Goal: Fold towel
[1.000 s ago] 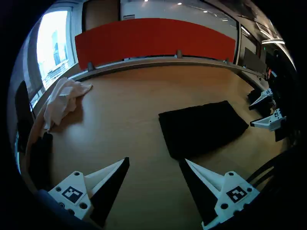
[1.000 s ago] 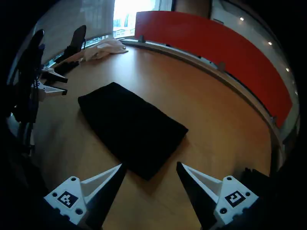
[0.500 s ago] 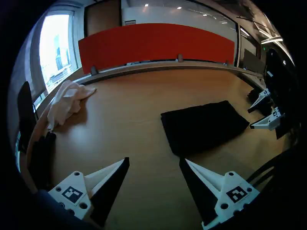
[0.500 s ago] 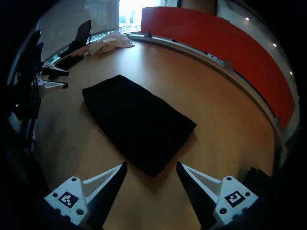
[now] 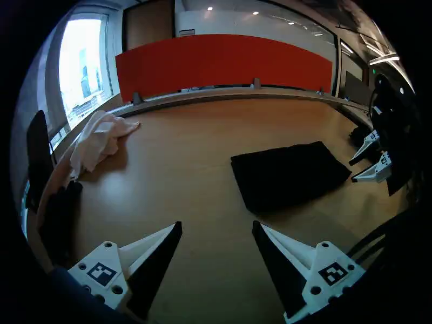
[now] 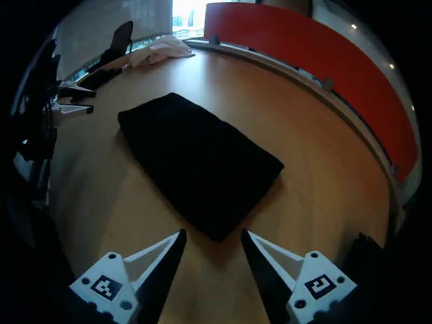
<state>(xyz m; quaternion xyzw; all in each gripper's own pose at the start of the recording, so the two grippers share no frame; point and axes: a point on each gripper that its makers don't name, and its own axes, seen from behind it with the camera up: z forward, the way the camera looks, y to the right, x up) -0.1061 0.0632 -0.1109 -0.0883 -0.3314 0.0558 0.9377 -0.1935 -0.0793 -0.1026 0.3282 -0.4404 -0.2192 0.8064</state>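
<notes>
A black towel (image 5: 289,173) lies folded into a flat rectangle on the wooden table (image 5: 178,156). In the right gripper view the towel (image 6: 200,154) has its near corner just ahead of my right gripper (image 6: 213,233), which is open and holds nothing. My left gripper (image 5: 216,229) is open over bare wood, to the left of the towel and well short of it. Each gripper shows in the other's view: the right gripper (image 5: 351,171) at the towel's far end, the left gripper (image 6: 94,100) off to the side, both with fingers apart.
A crumpled white cloth (image 5: 100,140) lies at the table's far left edge near the window. A red partition (image 5: 221,59) runs along the back edge. A black chair (image 5: 35,151) and dark objects (image 5: 59,216) stand at the left side.
The right gripper has moved closer to the towel's near corner and its fingers have narrowed slightly. The left gripper view has shifted a little; the towel has not moved.
</notes>
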